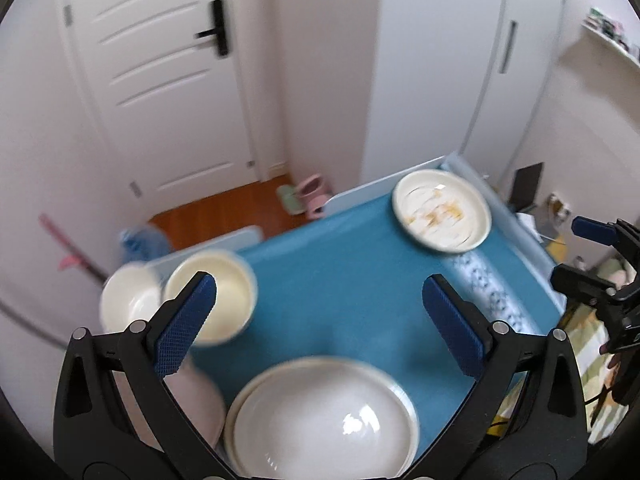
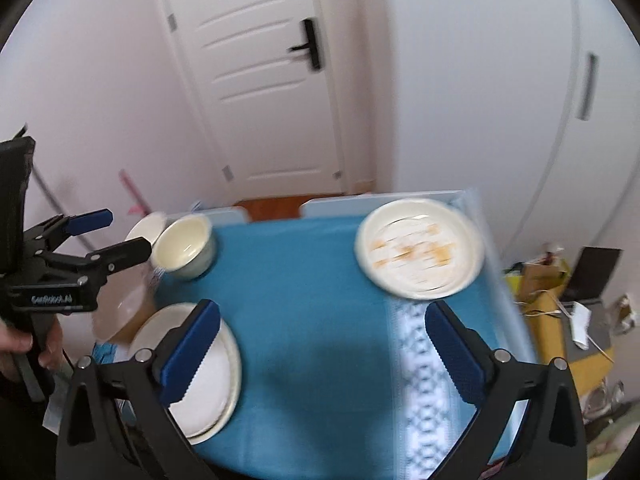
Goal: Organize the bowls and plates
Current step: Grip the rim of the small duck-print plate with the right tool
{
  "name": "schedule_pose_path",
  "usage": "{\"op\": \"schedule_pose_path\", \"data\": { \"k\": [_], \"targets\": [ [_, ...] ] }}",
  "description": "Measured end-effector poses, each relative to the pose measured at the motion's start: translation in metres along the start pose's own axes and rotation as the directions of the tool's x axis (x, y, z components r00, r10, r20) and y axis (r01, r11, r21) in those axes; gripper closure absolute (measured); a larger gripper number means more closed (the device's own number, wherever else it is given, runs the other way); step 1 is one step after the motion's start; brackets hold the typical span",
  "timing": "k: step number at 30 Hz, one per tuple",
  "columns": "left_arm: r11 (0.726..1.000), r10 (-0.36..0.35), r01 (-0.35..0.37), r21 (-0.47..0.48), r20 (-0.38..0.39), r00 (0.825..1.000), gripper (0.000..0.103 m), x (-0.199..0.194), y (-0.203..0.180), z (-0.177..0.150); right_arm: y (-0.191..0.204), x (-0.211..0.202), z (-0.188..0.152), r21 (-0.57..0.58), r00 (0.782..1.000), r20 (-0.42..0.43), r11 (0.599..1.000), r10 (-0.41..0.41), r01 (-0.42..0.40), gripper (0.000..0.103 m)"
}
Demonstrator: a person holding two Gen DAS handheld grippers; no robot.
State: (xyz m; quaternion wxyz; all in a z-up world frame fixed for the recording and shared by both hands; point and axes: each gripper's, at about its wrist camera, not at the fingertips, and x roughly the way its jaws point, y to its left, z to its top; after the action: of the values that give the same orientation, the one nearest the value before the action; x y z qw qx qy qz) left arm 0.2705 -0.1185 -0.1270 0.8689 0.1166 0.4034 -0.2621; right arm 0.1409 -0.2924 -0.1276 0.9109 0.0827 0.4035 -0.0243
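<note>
Grippers hovered over the blue table (image 1: 340, 280)
Left gripper (image 1: 320, 312) and right gripper (image 2: 322, 340) gaped, holding nothing; soiled plate (image 2: 420, 248) sat far right; stacked plates (image 1: 324, 420) near.

Teal tablecloth (image 2: 304, 292), orange-smeared white plate (image 2: 418, 248)

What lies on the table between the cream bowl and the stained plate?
Nothing: only bare blue tablecloth between the cream bowl and the stained plate, seen in both wrist views.
</note>
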Motion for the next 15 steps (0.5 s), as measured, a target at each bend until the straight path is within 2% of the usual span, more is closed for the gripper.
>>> {"op": "schedule_pose_path", "data": {
  "k": [4, 6, 9, 12, 15],
  "targets": [
    [0.996, -0.082, 0.083, 0.044, -0.010, 0.997, 0.000, 0.023, -0.023, 0.037, -0.027, -0.015, 0.018, 0.067, 0.997, 0.031, 0.996, -0.068, 0.065, 0.001],
    [0.989, -0.134, 0.135, 0.058, -0.026, 0.991, 0.000, 0.043, -0.038, 0.056, -0.041, -0.014, 0.027, 0.102, 0.995, -0.001, 0.989, -0.104, 0.103, 0.001],
    [0.975, -0.215, 0.219, 0.038, -0.078, 0.973, 0.000, 0.075, -0.054, 0.078, -0.068, -0.002, 0.033, 0.163, 0.995, -0.042, 0.982, -0.090, 0.096, 0.001],
    [0.959, -0.284, 0.285, -0.013, -0.146, 0.948, 0.000, 0.123, -0.067, 0.090, -0.096, 0.024, 0.034, 0.204, 0.991, -0.076, 0.971, -0.114, 0.128, 0.001],
    [0.948, -0.316, 0.314, -0.046, -0.201, 0.927, 0.000, 0.168, -0.074, 0.093, -0.127, 0.068, 0.025, 0.275, 0.989, -0.141, 0.958, -0.041, 0.079, 0.001]
  ]
}}
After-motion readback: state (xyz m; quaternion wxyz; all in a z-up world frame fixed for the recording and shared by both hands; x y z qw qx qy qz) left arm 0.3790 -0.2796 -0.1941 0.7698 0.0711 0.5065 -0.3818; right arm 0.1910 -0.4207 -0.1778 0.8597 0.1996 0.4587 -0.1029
